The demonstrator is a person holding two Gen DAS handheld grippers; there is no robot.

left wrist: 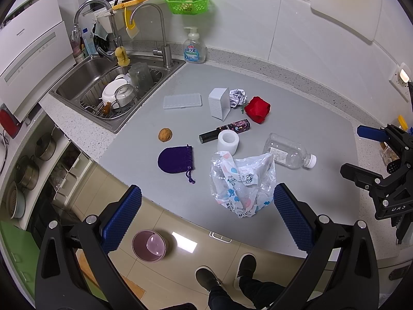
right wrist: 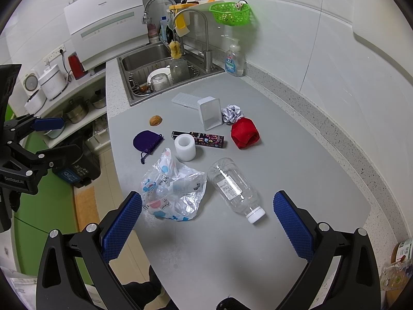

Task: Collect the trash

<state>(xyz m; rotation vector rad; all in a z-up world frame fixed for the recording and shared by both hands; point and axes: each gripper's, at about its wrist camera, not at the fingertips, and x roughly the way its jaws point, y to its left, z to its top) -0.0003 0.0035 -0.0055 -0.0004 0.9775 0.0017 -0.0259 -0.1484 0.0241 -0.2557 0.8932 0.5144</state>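
Observation:
A crumpled printed plastic bag (left wrist: 242, 183) (right wrist: 174, 192) lies near the counter's front edge. An empty clear plastic bottle (left wrist: 289, 153) (right wrist: 233, 187) lies on its side beside it. A crumpled paper ball (left wrist: 237, 97) (right wrist: 232, 113) and a walnut shell (left wrist: 165, 134) (right wrist: 156, 120) lie farther back. My left gripper (left wrist: 206, 217) is open and empty, above the front edge before the bag. My right gripper (right wrist: 206, 222) is open and empty, just short of the bottle and bag.
Also on the grey mat (right wrist: 296, 170): a purple pouch (left wrist: 176, 159), white cylinder (left wrist: 227, 142), dark tube (left wrist: 224, 130), red cloth (left wrist: 257, 109), white tub (left wrist: 219, 103) and flat white case (left wrist: 182, 101). A sink (left wrist: 108, 87) is back left. A pink bin (left wrist: 149, 245) stands on the floor.

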